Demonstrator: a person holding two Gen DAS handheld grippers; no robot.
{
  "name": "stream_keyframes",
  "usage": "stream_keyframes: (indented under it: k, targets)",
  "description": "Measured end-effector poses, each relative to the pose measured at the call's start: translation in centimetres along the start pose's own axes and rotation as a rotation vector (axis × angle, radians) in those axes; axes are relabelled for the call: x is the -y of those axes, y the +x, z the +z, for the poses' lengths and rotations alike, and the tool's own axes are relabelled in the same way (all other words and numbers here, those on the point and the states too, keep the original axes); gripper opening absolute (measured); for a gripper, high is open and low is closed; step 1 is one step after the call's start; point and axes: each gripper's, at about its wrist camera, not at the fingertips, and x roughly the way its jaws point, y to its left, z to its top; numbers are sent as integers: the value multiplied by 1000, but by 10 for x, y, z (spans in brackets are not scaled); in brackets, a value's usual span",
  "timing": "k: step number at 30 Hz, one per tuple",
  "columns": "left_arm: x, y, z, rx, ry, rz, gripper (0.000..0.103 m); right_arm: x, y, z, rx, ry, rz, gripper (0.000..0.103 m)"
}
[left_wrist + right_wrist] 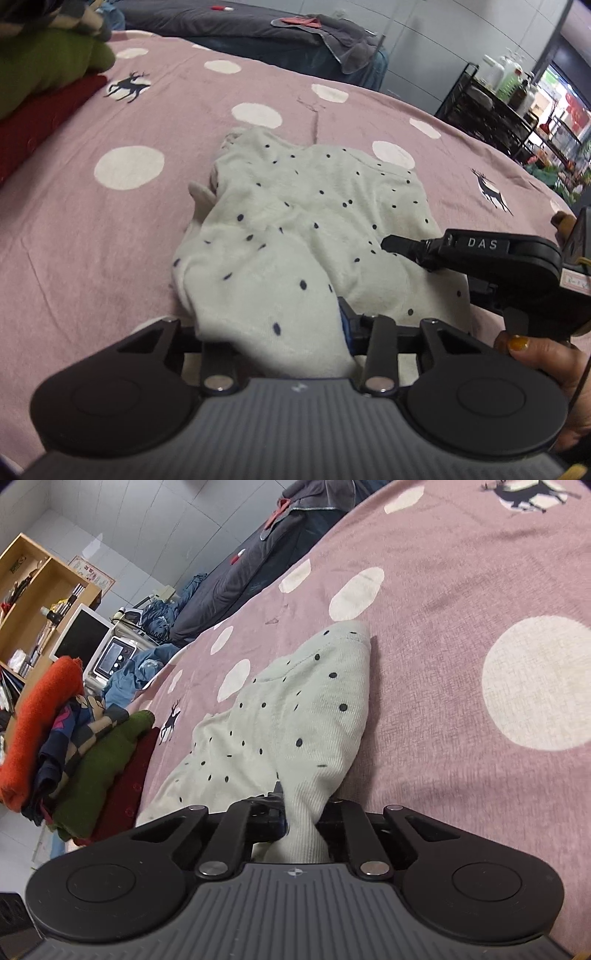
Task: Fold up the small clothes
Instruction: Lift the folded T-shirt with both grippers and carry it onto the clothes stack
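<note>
**Both grippers pinching the garment**

My left gripper (295, 332) and right gripper (295, 812) are each closed on the white dotted garment (303, 206), which lies rumpled on the pink bedspread (92, 240) (folded stack (74, 746) nearby).

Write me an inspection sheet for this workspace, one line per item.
Surface: pink bedspread with white dots and deer prints, a crease beyond the garment.
Job's things: white dotted garment, rumpled, partly folded over itself.
Clutter: stack of folded clothes at the bed's edge, orange, patterned, green and red.
Grippers: left gripper and right gripper each have jaws shut on a bunch of the garment.
Cables: a thin cord near the hand; nothing else seen.
Surroundings: dark grey bedding, black rack of bottles, wooden shelf, monitor.
</note>
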Motion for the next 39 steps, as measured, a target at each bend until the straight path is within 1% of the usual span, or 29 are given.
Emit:
stream_keyframes:
  k: [4, 7, 10, 13, 16, 19, 21, 22, 23, 25, 27, 29, 30, 31, 32, 34, 35, 37, 38, 39]
  targets:
    - [1, -5, 5, -7, -2, -22, 34, -10, -16, -9, 39, -104, -38, 14]
    - [12, -10, 11, 10, 35, -33, 32, -20, -28, -12, 67, -199, -74, 14]
    - [21, -18, 26, 34, 60, -70, 31, -27, -34, -1, 75, -209, -81, 13]
    - [22, -36, 51, 107, 81, -72, 31, -43, -40, 21, 104, -201, -51, 13]
    - [11, -61, 86, 192, 79, -64, 31, -76, -42, 47, 129, -256, -1, 13]
    - [-9, -92, 128, 277, 64, -46, 30, -123, -35, 77, 148, -333, 70, 13]
    - [-25, -122, 162, 343, 60, -37, 30, -161, -31, 98, 165, -381, 117, 13]
    - [-32, -142, 181, 391, 76, -19, 30, -184, -29, 109, 175, -401, 147, 13]
    - [-38, -162, 196, 442, 98, 11, 30, -207, -28, 119, 188, -429, 181, 13]
    - [-52, -210, 226, 560, 123, 94, 30, -261, -31, 135, 237, -505, 257, 13]
    - [-71, -252, 247, 647, 134, 172, 30, -313, -30, 149, 261, -575, 349, 13]
    - [-95, -285, 260, 709, 111, 244, 31, -359, -21, 159, 288, -592, 432, 13]
    - [-110, -296, 264, 728, 94, 280, 31, -379, -11, 162, 285, -590, 485, 13]
    - [-124, -301, 265, 738, 68, 307, 31, -396, 0, 163, 277, -593, 519, 13]
    - [-143, -303, 268, 722, 17, 328, 31, -413, 16, 162, 262, -594, 541, 13]
    - [-179, -294, 262, 653, -90, 311, 31, -437, 53, 155, 205, -615, 555, 13]
    - [-205, -280, 258, 598, -152, 300, 31, -446, 74, 148, 178, -638, 527, 13]
    - [-242, -248, 242, 501, -243, 294, 31, -449, 119, 131, 76, -660, 441, 13]
    - [-257, -235, 231, 473, -285, 274, 31, -444, 141, 122, 25, -649, 391, 13]
    - [-266, -228, 221, 482, -299, 266, 31, -435, 161, 112, -30, -628, 357, 13]
